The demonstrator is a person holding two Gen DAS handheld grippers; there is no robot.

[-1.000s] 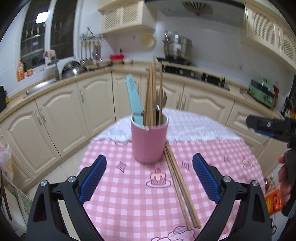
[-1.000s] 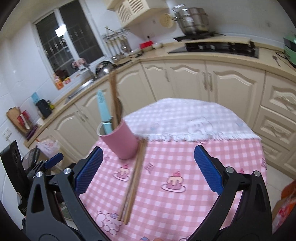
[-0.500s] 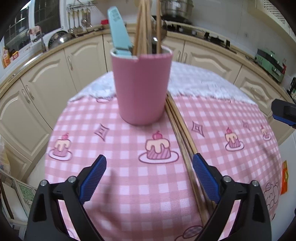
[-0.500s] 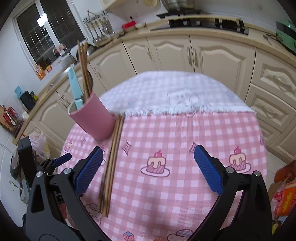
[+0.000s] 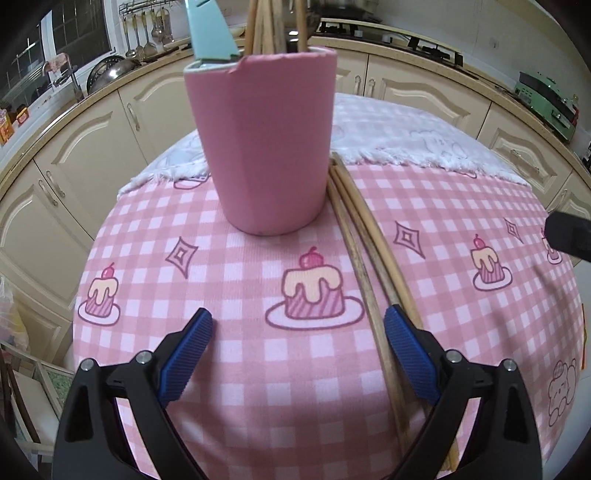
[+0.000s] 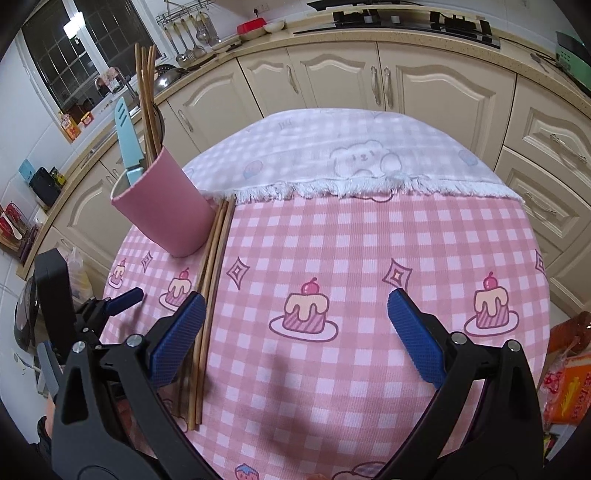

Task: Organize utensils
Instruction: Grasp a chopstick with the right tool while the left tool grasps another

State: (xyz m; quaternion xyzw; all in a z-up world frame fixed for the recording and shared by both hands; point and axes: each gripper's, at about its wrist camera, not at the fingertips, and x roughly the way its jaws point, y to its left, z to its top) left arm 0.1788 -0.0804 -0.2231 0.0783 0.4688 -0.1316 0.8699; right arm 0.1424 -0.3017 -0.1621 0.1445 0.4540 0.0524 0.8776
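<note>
A pink utensil cup (image 5: 267, 147) stands on the round pink checked table (image 5: 229, 369). It holds several wooden chopsticks and a light-blue knife (image 5: 210, 29). Loose wooden chopsticks (image 5: 369, 258) lie on the cloth just right of the cup. My left gripper (image 5: 297, 354) is open and empty, low over the table in front of the cup, its right finger over the chopsticks. My right gripper (image 6: 293, 328) is open and empty. The cup (image 6: 166, 206) and the loose chopsticks (image 6: 212, 280) show at its left, the chopsticks passing under its left finger.
A white fringed cloth (image 6: 351, 158) covers the table's far half. Cream kitchen cabinets (image 6: 332, 81) curve behind the table. A sink and hanging ladles are at back left. An orange package (image 6: 569, 384) lies off the table's right edge.
Both grippers have dropped lower and moved closer to the table. The cup now looms larger in the left wrist view. The loose chopsticks now lie at the right gripper's left finger.
</note>
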